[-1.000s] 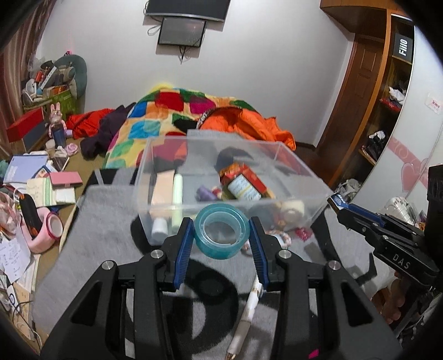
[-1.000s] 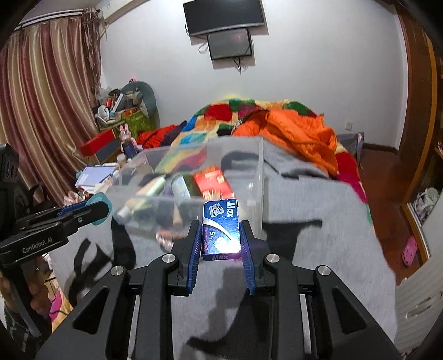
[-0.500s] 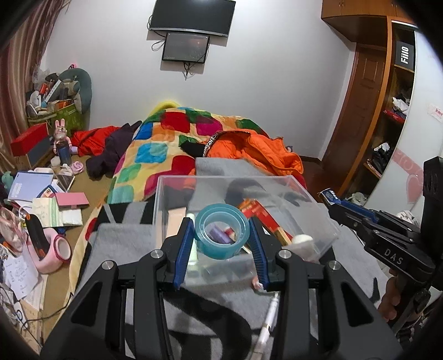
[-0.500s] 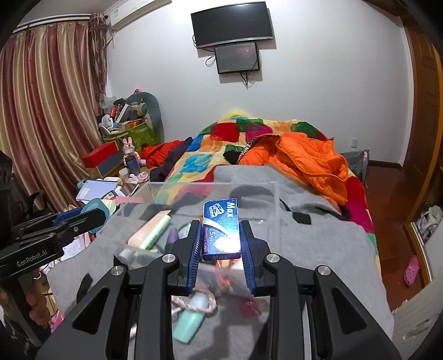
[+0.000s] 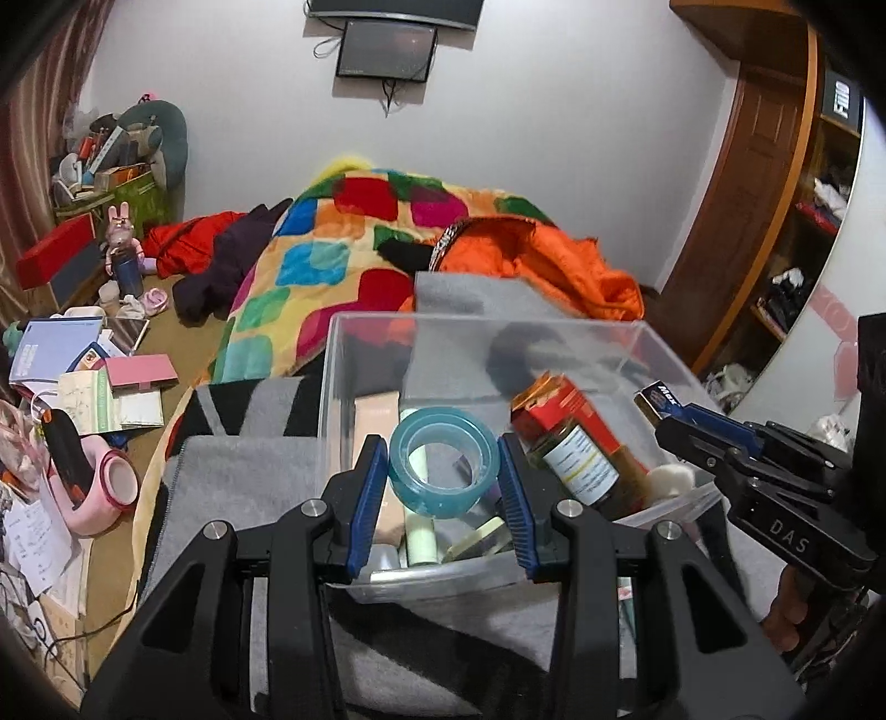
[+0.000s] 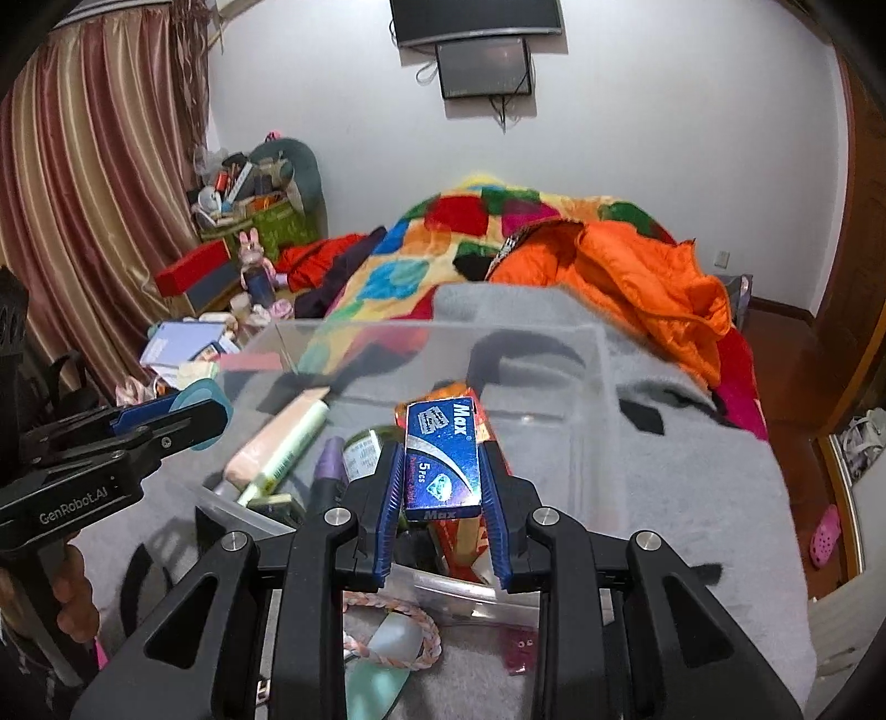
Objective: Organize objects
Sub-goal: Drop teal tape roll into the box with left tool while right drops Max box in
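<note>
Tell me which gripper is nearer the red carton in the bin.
Right. The right gripper hangs directly over the red carton; the left gripper sits beside it, over the pale tubes.

A white wall (image 6: pixel 637 138) closed the far end of the room, and it served as the mark for everything else. High on it hung a dark TV (image 6: pixel 476 19), with a smaller screen (image 6: pixel 484 69) just below and cables dangling under that. Left of the wall hung striped curtains (image 6: pixel 83 221) in red and gold. At the wall's foot stood a bed (image 5: pixel 343 266) under a patchwork quilt. A wooden door (image 5: pixel 742 210) stood right of the wall, open shelves (image 5: pixel 819 210) beside it. A wood floor (image 6: pixel 786 410) showed right of the bed. The light was even.
</note>
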The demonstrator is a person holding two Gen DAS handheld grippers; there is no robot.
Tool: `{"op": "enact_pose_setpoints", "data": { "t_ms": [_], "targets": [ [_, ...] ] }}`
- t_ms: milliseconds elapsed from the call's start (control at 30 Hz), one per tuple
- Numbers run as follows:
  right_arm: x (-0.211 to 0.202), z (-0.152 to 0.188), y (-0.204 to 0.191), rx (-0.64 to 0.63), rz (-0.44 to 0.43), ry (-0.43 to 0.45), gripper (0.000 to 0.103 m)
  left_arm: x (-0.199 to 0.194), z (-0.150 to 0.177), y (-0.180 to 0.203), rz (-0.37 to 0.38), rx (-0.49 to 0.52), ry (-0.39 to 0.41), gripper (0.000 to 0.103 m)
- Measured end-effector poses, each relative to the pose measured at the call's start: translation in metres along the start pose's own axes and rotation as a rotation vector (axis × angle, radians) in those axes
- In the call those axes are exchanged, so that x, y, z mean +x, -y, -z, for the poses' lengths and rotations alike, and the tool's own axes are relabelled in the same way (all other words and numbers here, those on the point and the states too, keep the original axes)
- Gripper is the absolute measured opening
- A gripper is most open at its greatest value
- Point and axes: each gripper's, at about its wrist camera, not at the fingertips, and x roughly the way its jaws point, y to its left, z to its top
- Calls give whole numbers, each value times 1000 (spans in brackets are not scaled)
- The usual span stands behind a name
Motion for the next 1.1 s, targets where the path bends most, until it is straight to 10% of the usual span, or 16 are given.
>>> {"op": "enact_pose_setpoints", "data": {
  "t_ms": [467, 1100],
  "targets": [
    [14, 6, -8, -20, -10, -49, 25, 20, 6, 5, 59, 3, -69, 40],
    [-56, 28, 16, -6, 70, 60, 48, -46, 38, 34, 100, 76, -20, 51]
  ]
}}
